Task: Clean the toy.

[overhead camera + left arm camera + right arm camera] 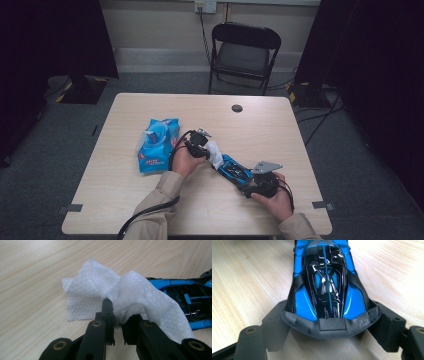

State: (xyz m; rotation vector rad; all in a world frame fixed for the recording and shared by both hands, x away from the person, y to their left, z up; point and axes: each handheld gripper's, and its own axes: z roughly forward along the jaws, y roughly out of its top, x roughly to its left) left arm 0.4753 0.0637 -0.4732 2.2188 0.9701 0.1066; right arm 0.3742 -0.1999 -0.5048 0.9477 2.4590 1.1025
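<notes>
Beige long sleeves (pixel 155 207), black two-jaw grippers with brass-coloured screws (pixel 96 323), trailing black cable (pixel 145 212), seemingly grey top plate (pixel 266 166)

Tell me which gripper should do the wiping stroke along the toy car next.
Left. The left gripper is shut on the white wipe, beside the blue toy car. The right gripper clamps the car's end, steadying it.

A blue toy car (pixel 235 172) with a glossy black canopy and black trim is lying lengthwise on the tabletop, just right of centre in the high view, its dark rear bumper sitting low in the right gripper view. A white textured wipe (pixel 130 293) is draping, crumpled, over the car's far end.
</notes>
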